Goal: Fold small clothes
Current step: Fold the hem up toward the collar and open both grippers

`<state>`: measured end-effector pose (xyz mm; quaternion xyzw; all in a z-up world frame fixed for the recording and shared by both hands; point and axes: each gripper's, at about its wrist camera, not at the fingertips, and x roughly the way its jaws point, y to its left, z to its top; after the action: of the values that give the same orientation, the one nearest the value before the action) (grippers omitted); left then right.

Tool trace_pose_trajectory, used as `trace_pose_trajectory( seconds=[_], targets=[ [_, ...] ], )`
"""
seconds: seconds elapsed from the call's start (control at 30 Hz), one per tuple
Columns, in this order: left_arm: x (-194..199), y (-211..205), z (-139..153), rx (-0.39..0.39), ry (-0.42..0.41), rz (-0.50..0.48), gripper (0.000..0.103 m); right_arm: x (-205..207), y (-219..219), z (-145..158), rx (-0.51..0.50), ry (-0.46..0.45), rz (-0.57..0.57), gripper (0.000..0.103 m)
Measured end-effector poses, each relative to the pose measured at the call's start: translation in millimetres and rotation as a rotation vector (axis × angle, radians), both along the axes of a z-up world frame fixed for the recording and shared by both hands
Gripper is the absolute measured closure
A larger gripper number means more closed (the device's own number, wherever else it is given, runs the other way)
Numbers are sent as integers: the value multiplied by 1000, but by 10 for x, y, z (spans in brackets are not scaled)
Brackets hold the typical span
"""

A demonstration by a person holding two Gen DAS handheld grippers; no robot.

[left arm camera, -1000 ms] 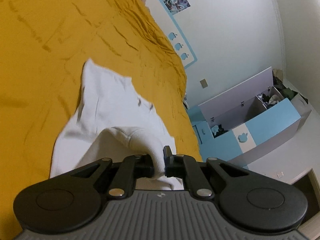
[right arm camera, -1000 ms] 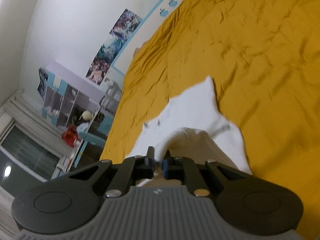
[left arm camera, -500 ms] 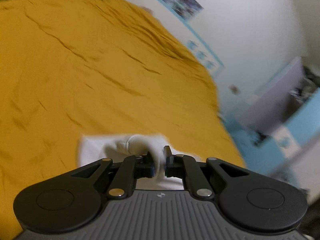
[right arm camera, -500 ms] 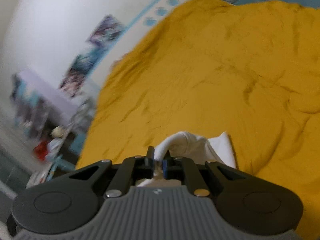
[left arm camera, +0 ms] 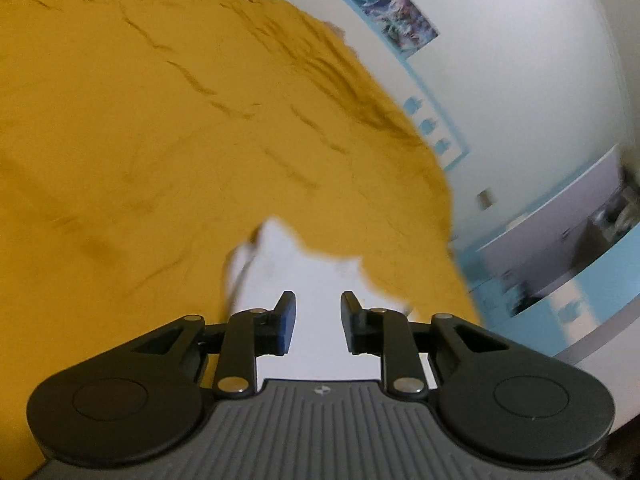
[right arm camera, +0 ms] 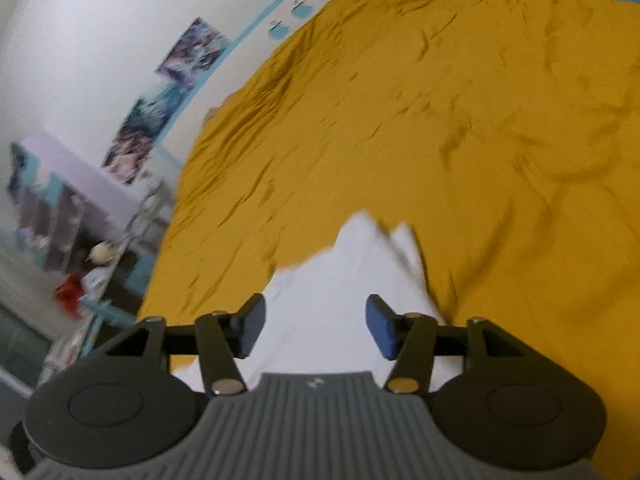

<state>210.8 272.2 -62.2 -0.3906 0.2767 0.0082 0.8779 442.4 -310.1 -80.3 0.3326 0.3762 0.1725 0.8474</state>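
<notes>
While both views are smeared by motion blur, the white garment (left arm camera: 304,280) can be made out lying on the mustard-yellow bed cover (left arm camera: 160,140), directly ahead of and beneath each claw. The left claw (left arm camera: 318,322) has its jaws opening, with a narrow gap between them; white cloth shows through that gap, but the pads do not press on it. The right claw (right arm camera: 316,328) is also opening and stands clearly wider, its blue-faced pads (right arm camera: 380,332) apart with the garment (right arm camera: 348,292) lying below them, not pinched. In the right wrist view the cloth appears folded over itself, with two pointed layered edges at its far end. Wrinkles run across the bed cover around it. Posters (right arm camera: 188,56) hang on the white wall beyond the bed, and a blue and lilac cabinet (left arm camera: 580,248) stands off to one side.
</notes>
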Motion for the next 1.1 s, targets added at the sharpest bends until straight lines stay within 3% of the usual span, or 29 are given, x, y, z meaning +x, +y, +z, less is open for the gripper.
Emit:
trace_pose_trajectory(
  seconds=[0.07, 0.13, 0.23, 0.3, 0.37, 0.47, 0.63, 1.0, 1.1],
  targets=[
    [-320, -171, 18, 43, 52, -7, 76, -378, -62, 21, 20, 8, 27, 45],
    [-639, -359, -27, 5, 79, -16, 76, -679, -102, 20, 19, 30, 27, 44],
    [-929, -594, -194, -139, 97, -12, 63, -1047, -112, -138, 56, 93, 30, 39],
    [-1012, -648, -388, -258, 81, 11, 61, -1217, -125, -282, 78, 126, 5, 38],
    [-1011, -692, -566, -311, 94, 62, 61, -1293, -151, -427, 102, 164, -44, 38],
    [-804, -619, -752, -353, 128, 146, 61, -1299, -141, -627, 124, 219, -88, 38],
    [-636, -621, -913, -380, 183, 220, 61, -1170, -69, -750, 70, 225, -92, 39],
    [-308, -582, -1038, -407, 178, 233, 61, -715, 10, -931, 163, 247, -183, 39],
    [-227, -568, -1039, -398, 163, 222, 69, -617, 62, -965, 175, 245, -217, 39]
  ],
)
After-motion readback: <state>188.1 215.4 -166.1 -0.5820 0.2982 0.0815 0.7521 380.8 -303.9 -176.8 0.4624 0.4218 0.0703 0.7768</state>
